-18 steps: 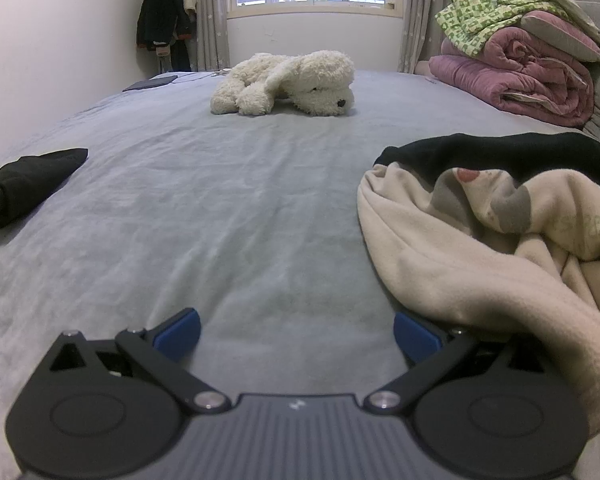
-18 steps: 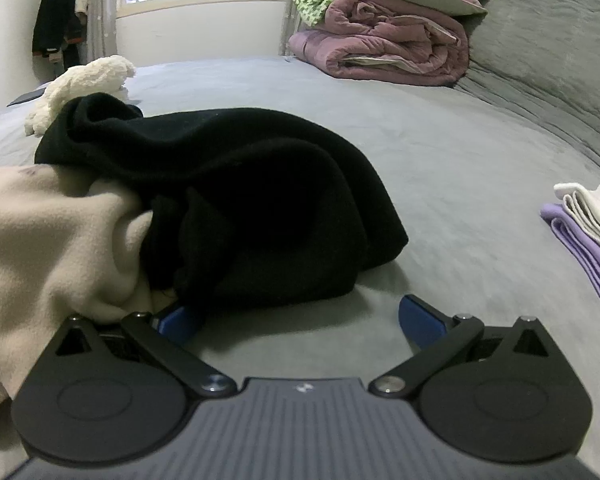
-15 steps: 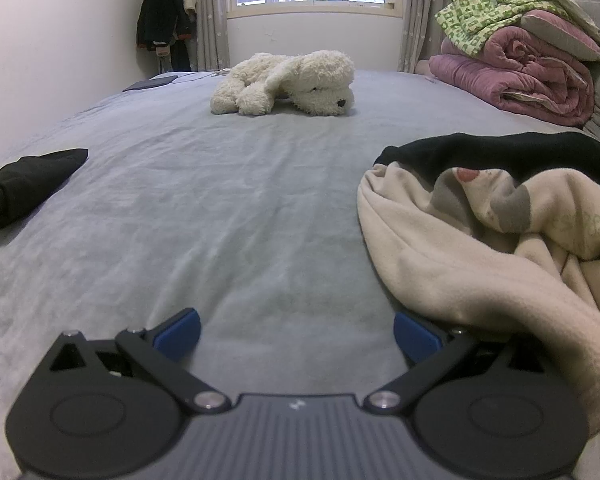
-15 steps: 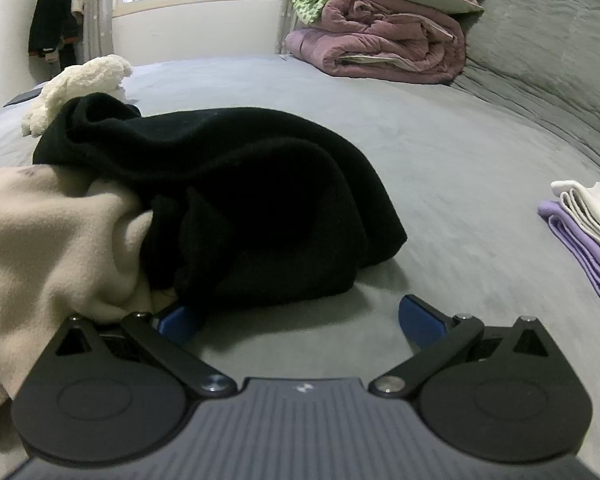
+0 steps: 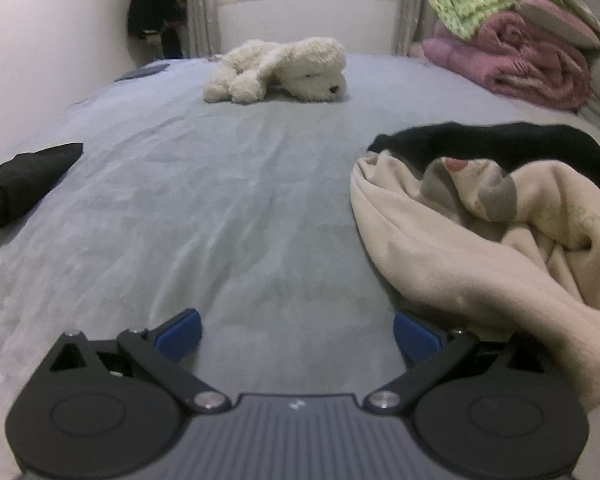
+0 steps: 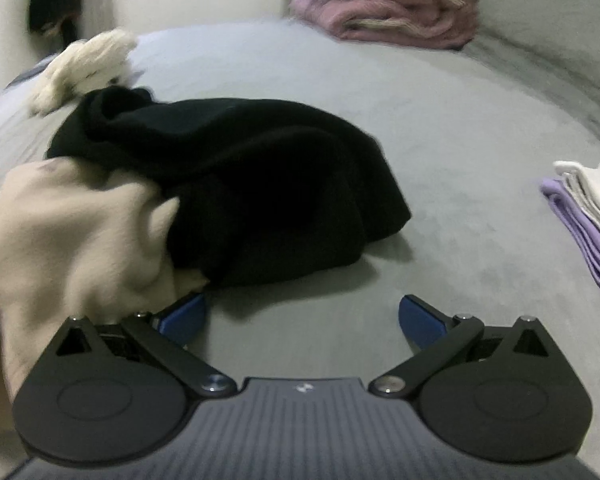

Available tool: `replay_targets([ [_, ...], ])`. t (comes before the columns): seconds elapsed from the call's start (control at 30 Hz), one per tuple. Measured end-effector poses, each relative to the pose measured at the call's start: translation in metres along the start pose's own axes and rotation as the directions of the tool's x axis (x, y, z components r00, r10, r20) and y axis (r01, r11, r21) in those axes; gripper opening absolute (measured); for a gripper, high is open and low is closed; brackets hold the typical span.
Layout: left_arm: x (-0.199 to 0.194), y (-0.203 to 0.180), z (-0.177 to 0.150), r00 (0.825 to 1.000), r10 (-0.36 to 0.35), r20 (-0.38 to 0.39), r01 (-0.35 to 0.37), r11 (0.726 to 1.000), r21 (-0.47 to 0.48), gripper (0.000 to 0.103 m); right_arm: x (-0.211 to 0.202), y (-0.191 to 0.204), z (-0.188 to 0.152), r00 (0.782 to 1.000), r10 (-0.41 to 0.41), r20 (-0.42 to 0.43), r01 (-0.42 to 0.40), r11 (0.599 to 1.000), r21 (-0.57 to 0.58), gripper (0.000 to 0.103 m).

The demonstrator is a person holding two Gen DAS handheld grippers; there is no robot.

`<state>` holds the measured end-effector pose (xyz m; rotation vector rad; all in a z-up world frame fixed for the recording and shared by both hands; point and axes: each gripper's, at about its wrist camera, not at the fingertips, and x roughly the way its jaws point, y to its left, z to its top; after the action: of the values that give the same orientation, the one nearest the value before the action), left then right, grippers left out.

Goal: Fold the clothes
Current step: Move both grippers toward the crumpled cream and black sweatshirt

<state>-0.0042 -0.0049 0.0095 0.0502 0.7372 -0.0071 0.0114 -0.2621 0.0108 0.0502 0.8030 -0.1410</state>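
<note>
left gripper (image 5: 296, 330) is held wide, nothing between its fingers | rolled black garment (image 5: 24, 180) is seen far to its left on the grey bed (image 5: 220, 208) | cream garment (image 5: 480, 248) is draped beside its right finger | black garment (image 6: 240, 184) is piled ahead of right gripper (image 6: 302, 316), spread wide, nothing gripped | folded stack (image 6: 584, 216) is seen to its right

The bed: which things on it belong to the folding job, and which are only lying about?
For the job:
- cream garment, crumpled
- black garment, heaped against it
- folded purple and white stack
- rolled black item

Lying about:
- plush dog
- pink quilt with the green blanket on top
- dark coat hanging by the window
</note>
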Motion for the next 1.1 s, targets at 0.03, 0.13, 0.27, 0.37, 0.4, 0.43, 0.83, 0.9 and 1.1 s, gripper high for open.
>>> replay_targets([
  [0.03, -0.001, 0.0, 0.001, 1.0, 0.001, -0.01, -0.001, 1.0, 0.004, 0.103, -0.003, -0.004, 0.001, 1.0, 0.018, -0.012, -0.017, 1.0, 0.008, 0.103],
  [0.13, -0.006, -0.001, 0.007, 0.999, 0.002, -0.052, -0.001, 1.0, 0.019, 0.103, -0.011, -0.017, 0.005, 0.998, 0.054, -0.03, -0.053, 0.998, 0.039, 0.103],
  [0.27, -0.018, 0.006, 0.013, 0.995, -0.021, -0.095, 0.024, 0.999, 0.034, 0.103, -0.024, -0.033, 0.009, 0.994, 0.1, -0.04, -0.097, 0.992, 0.075, 0.103],
  [0.37, -0.032, 0.017, 0.02, 0.998, 0.002, -0.055, -0.001, 1.0, 0.017, 0.103, -0.034, -0.037, 0.011, 0.992, 0.129, -0.012, -0.127, 0.989, 0.08, 0.103],
  [0.4, -0.036, 0.02, 0.022, 0.999, 0.002, -0.038, -0.002, 1.0, 0.011, 0.103, -0.036, -0.041, 0.006, 0.99, 0.139, -0.004, -0.138, 0.987, 0.084, 0.103],
  [0.43, -0.039, 0.023, 0.023, 1.0, -0.002, -0.022, 0.002, 1.0, 0.005, 0.103, -0.038, -0.045, -0.002, 0.989, 0.15, 0.002, -0.15, 0.985, 0.086, 0.102],
  [0.83, -0.037, -0.02, 0.059, 0.995, -0.1, -0.022, 0.099, 0.995, -0.012, 0.103, -0.027, -0.027, 0.025, 0.988, 0.151, -0.009, -0.149, 0.983, 0.106, 0.085],
  [0.9, -0.034, -0.02, 0.066, 0.993, -0.119, -0.022, 0.118, 0.991, -0.067, 0.103, -0.021, -0.034, 0.027, 0.99, 0.136, -0.037, -0.13, 0.983, 0.129, 0.081],
  [1.1, -0.015, -0.02, 0.068, 0.985, -0.16, -0.065, 0.151, 0.98, -0.129, 0.103, -0.017, -0.038, 0.029, 0.986, 0.156, -0.058, -0.149, 0.983, 0.109, 0.077],
])
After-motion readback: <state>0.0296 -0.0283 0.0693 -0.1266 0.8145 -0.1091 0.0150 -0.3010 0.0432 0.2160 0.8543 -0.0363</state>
